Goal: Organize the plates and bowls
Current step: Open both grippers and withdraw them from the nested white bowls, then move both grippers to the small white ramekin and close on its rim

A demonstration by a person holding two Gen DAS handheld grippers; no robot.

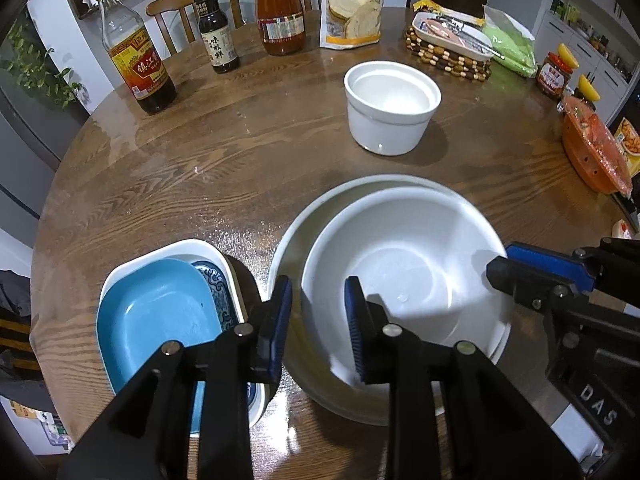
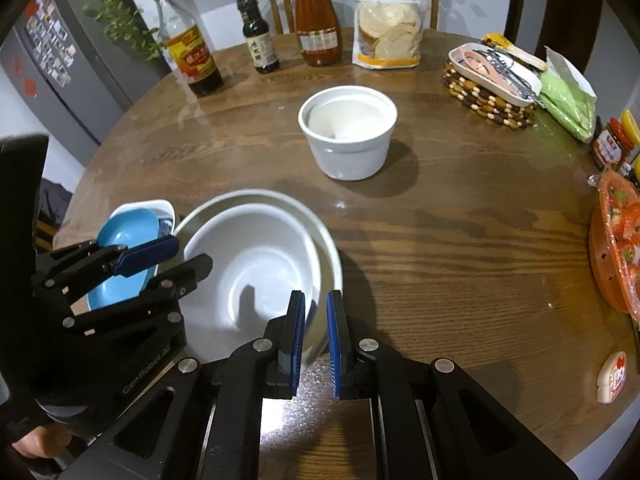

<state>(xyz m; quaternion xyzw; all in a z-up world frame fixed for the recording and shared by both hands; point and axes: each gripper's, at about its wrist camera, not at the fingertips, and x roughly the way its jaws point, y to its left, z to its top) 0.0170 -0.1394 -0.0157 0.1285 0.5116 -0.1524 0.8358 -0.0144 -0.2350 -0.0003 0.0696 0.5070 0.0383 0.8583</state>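
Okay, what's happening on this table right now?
A person holding a claw in each hand is stacking dishes on a round wooden table. A white bowl now sits nested in a larger white bowl. The right claw is shut on the nested bowls' near rim; the left claw straddles the opposite rim with jaws apart. Beside them a blue dish lies in a stack of rectangular dishes. A deep white pot stands alone farther back.
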